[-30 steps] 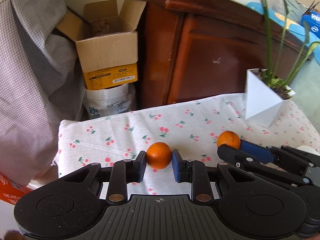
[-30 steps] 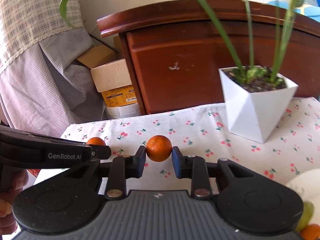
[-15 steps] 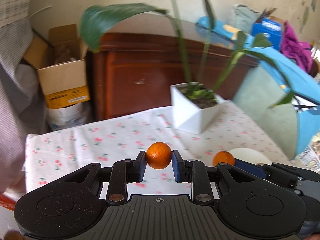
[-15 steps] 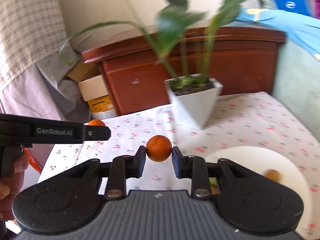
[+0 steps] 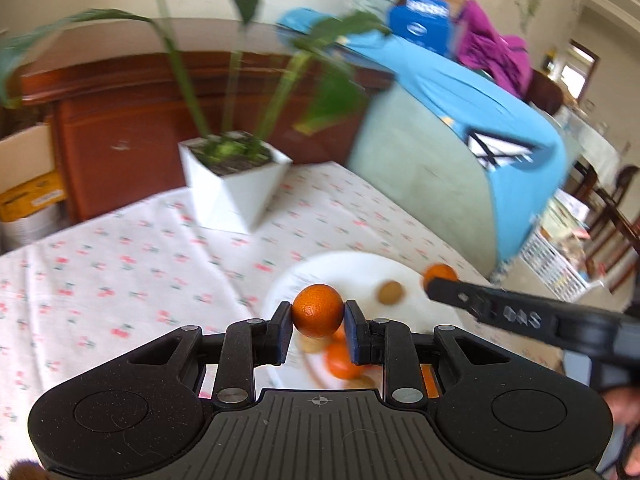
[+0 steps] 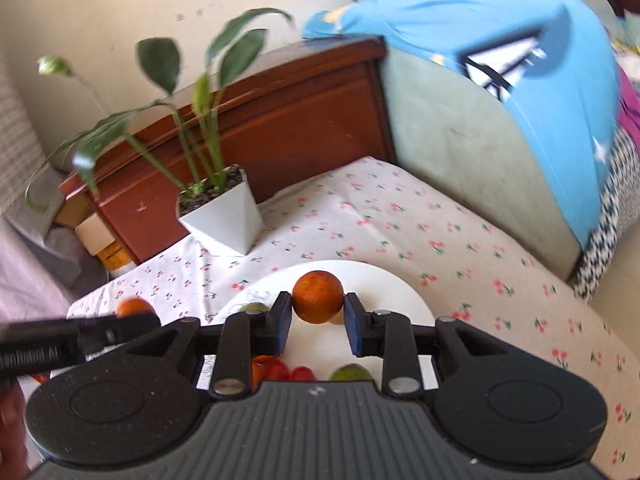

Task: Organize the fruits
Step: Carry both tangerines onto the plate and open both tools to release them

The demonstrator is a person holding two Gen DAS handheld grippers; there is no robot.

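Both wrist views look forward and down from just above the table; both share the white plate [image 5: 352, 268] [image 6: 384, 284] and planter [image 5: 232, 188] [image 6: 224, 220].

My left gripper [image 5: 318, 322] has its jaws clamped on an orange [image 5: 317, 311], held level above the plate [image 5: 416, 280]. My right gripper [image 6: 318, 314] does likewise — jaws pressed against both sides of a second orange [image 6: 317, 297], raised off the bench.
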